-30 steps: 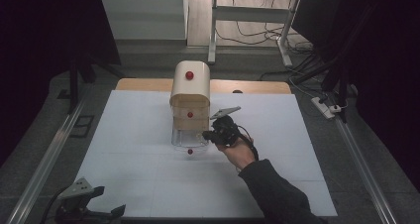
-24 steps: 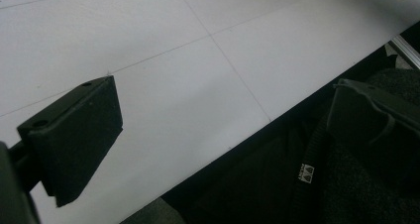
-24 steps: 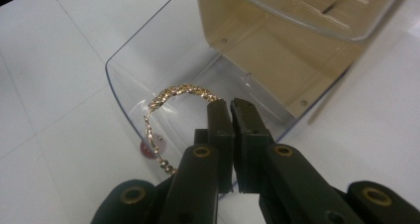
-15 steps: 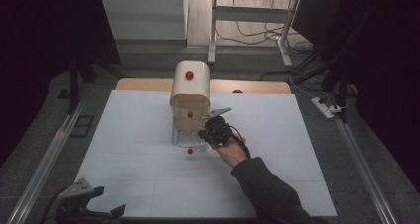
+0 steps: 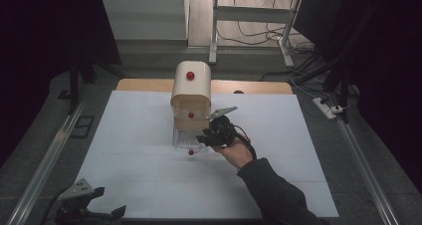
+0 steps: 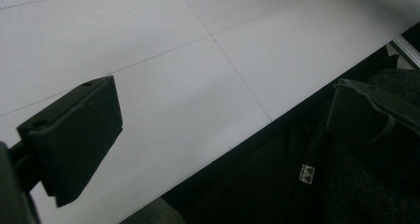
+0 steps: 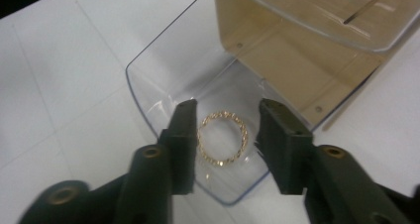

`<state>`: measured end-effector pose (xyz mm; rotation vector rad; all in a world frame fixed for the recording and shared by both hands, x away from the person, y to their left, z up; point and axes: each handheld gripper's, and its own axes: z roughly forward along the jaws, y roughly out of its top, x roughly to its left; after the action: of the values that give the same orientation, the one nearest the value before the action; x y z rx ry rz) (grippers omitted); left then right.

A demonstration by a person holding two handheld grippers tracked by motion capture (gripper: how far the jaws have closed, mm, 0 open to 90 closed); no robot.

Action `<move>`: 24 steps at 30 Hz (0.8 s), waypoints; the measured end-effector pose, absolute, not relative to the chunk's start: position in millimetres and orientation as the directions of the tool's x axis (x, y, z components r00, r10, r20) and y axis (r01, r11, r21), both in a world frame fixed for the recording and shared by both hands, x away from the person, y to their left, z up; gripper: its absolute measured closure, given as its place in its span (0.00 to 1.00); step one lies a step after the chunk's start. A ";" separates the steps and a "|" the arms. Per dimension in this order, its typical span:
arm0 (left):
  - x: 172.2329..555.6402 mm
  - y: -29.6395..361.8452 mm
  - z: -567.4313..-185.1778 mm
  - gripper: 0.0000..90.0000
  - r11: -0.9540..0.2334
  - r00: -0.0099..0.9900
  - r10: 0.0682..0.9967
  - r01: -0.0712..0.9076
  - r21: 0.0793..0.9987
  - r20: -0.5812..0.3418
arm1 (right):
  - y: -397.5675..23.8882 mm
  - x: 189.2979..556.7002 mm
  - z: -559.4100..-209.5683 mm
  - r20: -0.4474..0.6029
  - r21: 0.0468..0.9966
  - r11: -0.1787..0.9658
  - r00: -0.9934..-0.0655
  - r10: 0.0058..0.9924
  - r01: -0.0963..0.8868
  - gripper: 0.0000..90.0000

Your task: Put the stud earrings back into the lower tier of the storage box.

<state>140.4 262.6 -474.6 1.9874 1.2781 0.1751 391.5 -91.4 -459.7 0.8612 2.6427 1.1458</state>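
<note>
Risk first: your right gripper [image 7: 225, 140] is half open, its jaws straddling a small gold ring [image 7: 223, 138] that lies flat on the floor of the clear drawer [image 7: 163, 80], with a gap on each side and no contact yet. From above, that drawer sits pulled out at the 6 o'clock side of the cream cabinet [image 5: 191, 83], which stands a little toward 12 o'clock of the white bench [image 5: 124, 135] centre, and your right gripper comes in at it from about 4 o'clock. The ring is thin and lies flush on slick plastic, so I judge that closing from this height could let the jaws ride over it or flick it toward the drawer's curved front lip. Pressing lower to catch it may push on the drawer floor and shift the drawer, or tip the light cabinet forward. The ring sits close to the front wall, so one jaw may well meet that wall before it meets the ring. Your left gripper [image 6: 218, 130] hangs wide open and empty over the bench edge at about 7 o'clock, well apart from the cabinet, so nothing steadies the drawer.
</note>
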 end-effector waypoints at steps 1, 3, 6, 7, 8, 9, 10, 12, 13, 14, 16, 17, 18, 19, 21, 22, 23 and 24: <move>140.4 262.7 -474.6 0.01 -0.216 0.491 0.828 0.725 0.654 -0.270 | -93.0 390.2 -458.4 0.097 0.709 0.544 -0.826 0.555 0.449 0.59; 140.3 262.7 -474.5 0.01 -0.215 0.491 0.828 0.725 0.655 -0.271 | -97.1 389.0 -456.1 0.103 0.709 0.540 -0.824 0.557 0.454 0.54; 140.2 263.0 -474.6 0.01 -0.211 0.490 0.828 0.724 0.656 -0.274 | -102.6 386.5 -454.5 0.110 0.709 0.536 -0.823 0.557 0.458 0.46; 140.2 263.2 -474.6 0.01 -0.210 0.490 0.827 0.724 0.657 -0.275 | -104.2 385.3 -454.3 0.110 0.707 0.538 -0.823 0.557 0.459 0.42; 140.2 263.3 -474.6 0.01 -0.209 0.489 0.827 0.724 0.657 -0.276 | -105.9 384.2 -454.4 0.105 0.707 0.542 -0.825 0.556 0.455 0.40; 140.1 263.4 -474.5 0.01 -0.210 0.489 0.827 0.725 0.656 -0.276 | -107.3 382.5 -454.5 0.106 0.704 0.544 -0.825 0.555 0.456 0.37; 140.1 263.3 -474.5 0.01 -0.210 0.489 0.828 0.725 0.656 -0.276 | -108.9 381.3 -454.6 0.102 0.701 0.549 -0.827 0.553 0.454 0.35; 140.2 263.3 -474.6 0.01 -0.208 0.489 0.827 0.725 0.657 -0.277 | -112.0 378.9 -454.7 0.116 0.695 0.549 -0.825 0.552 0.465 0.30; 140.3 263.3 -474.7 0.01 -0.208 0.489 0.827 0.725 0.657 -0.277 | -113.5 378.2 -454.8 0.119 0.693 0.551 -0.828 0.548 0.465 0.26; 140.3 263.4 -474.6 0.01 -0.209 0.488 0.827 0.726 0.655 -0.277 | -114.4 376.9 -454.6 0.123 0.692 0.548 -0.825 0.552 0.470 0.23; 140.2 263.5 -474.6 0.01 -0.207 0.488 0.827 0.725 0.656 -0.278 | -116.6 374.5 -454.5 0.113 0.689 0.558 -0.828 0.549 0.463 0.17; 140.1 263.6 -474.6 0.01 -0.206 0.487 0.828 0.725 0.657 -0.279 | -117.7 373.3 -454.4 0.108 0.685 0.564 -0.830 0.548 0.461 0.15; 140.1 263.8 -474.6 0.01 -0.206 0.487 0.828 0.725 0.657 -0.279 | -119.1 371.9 -454.4 0.103 0.682 0.569 -0.830 0.549 0.460 0.13; 140.1 263.8 -474.6 0.01 -0.205 0.487 0.827 0.725 0.657 -0.279 | -120.7 370.7 -454.7 0.101 0.679 0.572 -0.831 0.548 0.460 0.11; 140.1 263.9 -474.6 0.01 -0.205 0.487 0.827 0.725 0.657 -0.279 | -124.5 368.3 -456.2 0.107 0.672 0.577 -0.832 0.544 0.464 0.08; 140.1 263.9 -474.6 0.01 -0.205 0.487 0.827 0.725 0.657 -0.279 | -126.6 366.9 -457.2 0.104 0.669 0.581 -0.833 0.544 0.463 0.06; 140.1 263.9 -474.6 0.01 -0.205 0.487 0.827 0.725 0.658 -0.279 | -128.9 365.4 -458.3 0.099 0.667 0.586 -0.833 0.544 0.461 0.04; 140.1 263.9 -474.6 0.01 -0.205 0.487 0.827 0.725 0.657 -0.280 | -131.1 363.8 -459.5 0.091 0.665 0.590 -0.834 0.545 0.458 0.01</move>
<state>140.1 263.9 -474.6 1.9728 1.2809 0.1707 363.8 -131.1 -459.5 0.8520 2.6904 1.0722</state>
